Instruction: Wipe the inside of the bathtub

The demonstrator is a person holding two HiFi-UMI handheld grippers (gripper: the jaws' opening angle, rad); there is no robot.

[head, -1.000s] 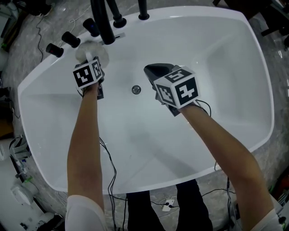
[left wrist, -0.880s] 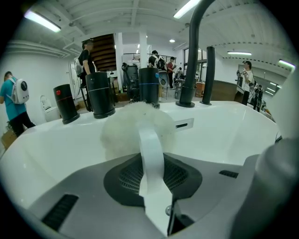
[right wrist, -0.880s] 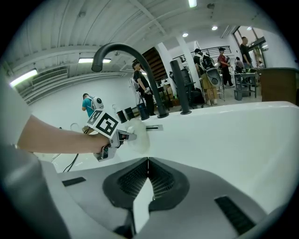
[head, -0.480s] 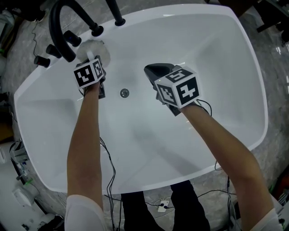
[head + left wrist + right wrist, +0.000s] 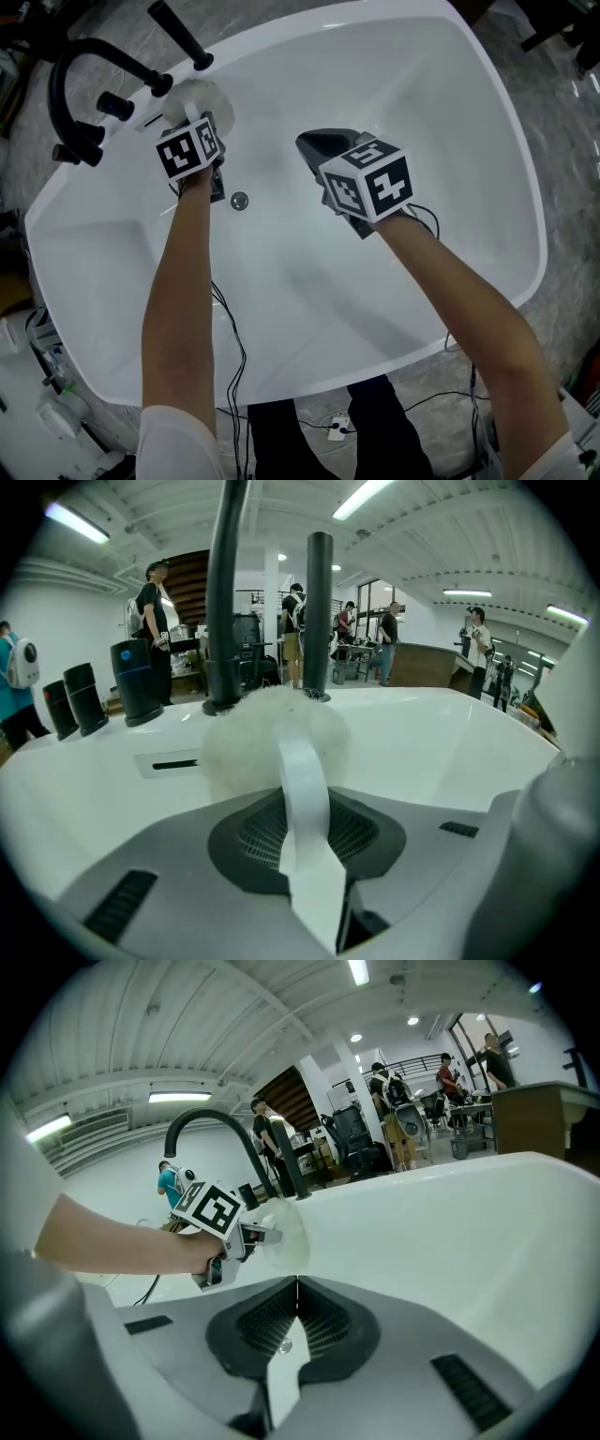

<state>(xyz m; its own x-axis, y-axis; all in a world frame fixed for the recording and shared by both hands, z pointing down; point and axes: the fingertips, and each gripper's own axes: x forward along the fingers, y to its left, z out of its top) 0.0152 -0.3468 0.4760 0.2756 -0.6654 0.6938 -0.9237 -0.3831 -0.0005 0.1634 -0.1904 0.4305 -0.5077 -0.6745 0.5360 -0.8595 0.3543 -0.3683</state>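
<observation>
Grey marbled floor (image 5: 570, 187) below, white ribbed ceiling (image 5: 441, 536) with strip lights (image 5: 361, 497) overhead.

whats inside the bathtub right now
The drain sits on the bathtub floor. The right tool hovers shut and empty; the left tool holds a white fluffy pad near the rim. The surface under the pad is covered.

1 bathtub (image 5: 441, 122), 2 grippers (image 5: 198, 122) (image 5: 315, 146), 1 white pad (image 5: 208, 96), 1 drain (image 5: 240, 200)
</observation>
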